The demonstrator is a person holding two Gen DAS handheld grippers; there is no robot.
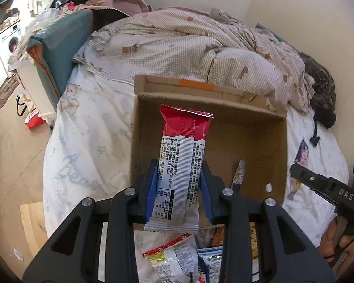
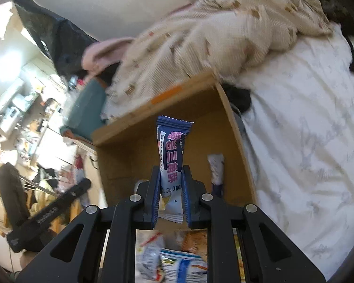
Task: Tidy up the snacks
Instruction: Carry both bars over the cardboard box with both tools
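Observation:
An open cardboard box [image 1: 139,129] [image 2: 233,127] sits on the bed. My left gripper [image 1: 179,172] is shut on a red-and-white snack packet [image 1: 180,155], held upright over the box's near left part. In the right wrist view my right gripper [image 2: 171,172] is shut on a blue snack packet with pink lettering [image 2: 171,155], also over the box. One slim packet [image 1: 238,174] [image 2: 216,169] leans against the inside of the box's near wall. Loose snack packets [image 1: 174,257] [image 2: 177,259] lie on the sheet in front of the box. The right gripper's body [image 1: 328,188] shows at the left wrist view's right edge.
A crumpled checked quilt [image 1: 188,42] lies behind the box. A white printed sheet [image 1: 87,141] covers the bed. A small packet [image 1: 302,153] and a dark cord [image 1: 315,132] lie to the box's right. The floor with bags [image 1: 33,118] lies to the left.

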